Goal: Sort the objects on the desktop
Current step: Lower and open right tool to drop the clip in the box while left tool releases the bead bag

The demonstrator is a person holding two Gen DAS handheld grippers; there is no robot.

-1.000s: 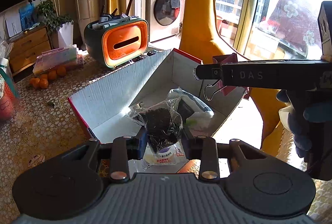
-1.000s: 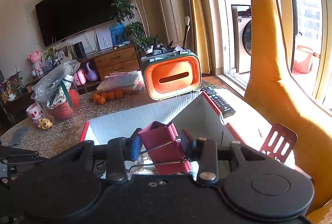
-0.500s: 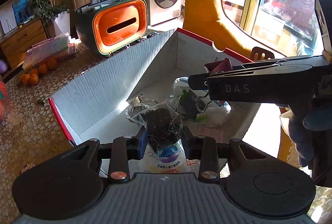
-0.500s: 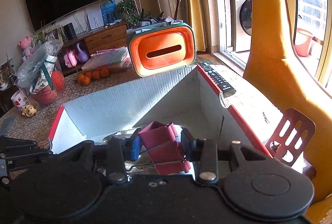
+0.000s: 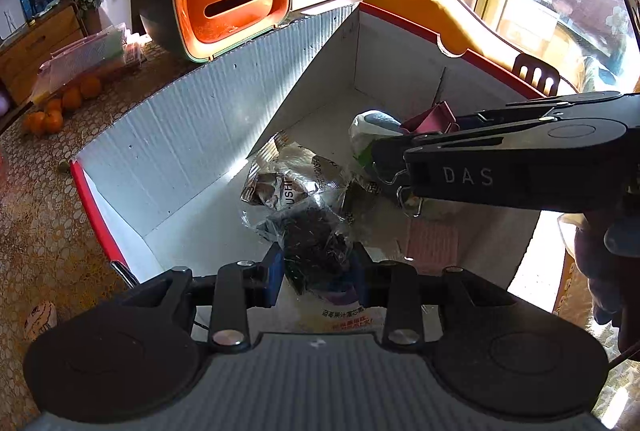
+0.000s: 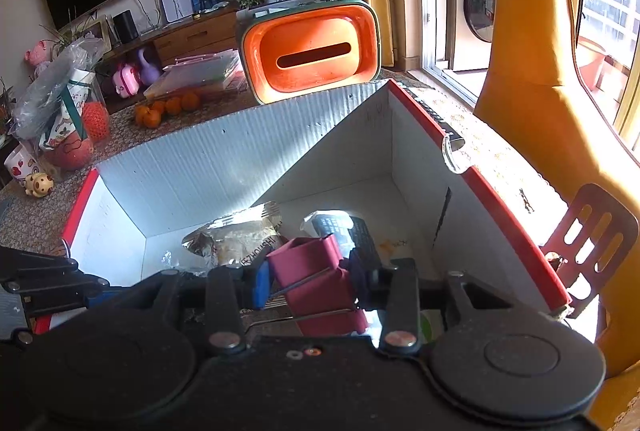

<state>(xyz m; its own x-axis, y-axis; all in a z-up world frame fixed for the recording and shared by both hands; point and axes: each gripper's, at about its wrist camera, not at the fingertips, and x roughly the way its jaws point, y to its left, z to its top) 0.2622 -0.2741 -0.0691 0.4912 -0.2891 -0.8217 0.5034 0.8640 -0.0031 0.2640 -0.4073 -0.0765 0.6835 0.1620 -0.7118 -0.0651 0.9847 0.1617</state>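
Crinkled clear plastic, a small bag of dark dried leaves (image 5: 316,247), sits pinched between the blue-padded fingers of the left gripper (image 5: 316,267), which are drawn in narrow on it. The bag hangs just above the near end of the open white corrugated cardboard box with red rim (image 5: 192,135), so a release, as I judge it, would drop it straight down onto the printed packet lying under it.

To its right, the right gripper (image 6: 310,277) reaches in from the side. Its fingers are closed on a dark-red folded binder clip with wire handles (image 6: 316,279), held over the box floor nearer the right wall. Both loads are already inside the box walls. The clip hangs farther in than the bag.

On the box floor beyond lie a silvery foil snack packet (image 5: 288,183) and a white pouch with a dark top (image 5: 370,129), near each other, the packet to the left.

Outside the far wall, on the lace-patterned surface (image 5: 36,215), stands an orange-faced green tissue holder (image 5: 234,1); a few oranges (image 5: 60,107) lie far left.
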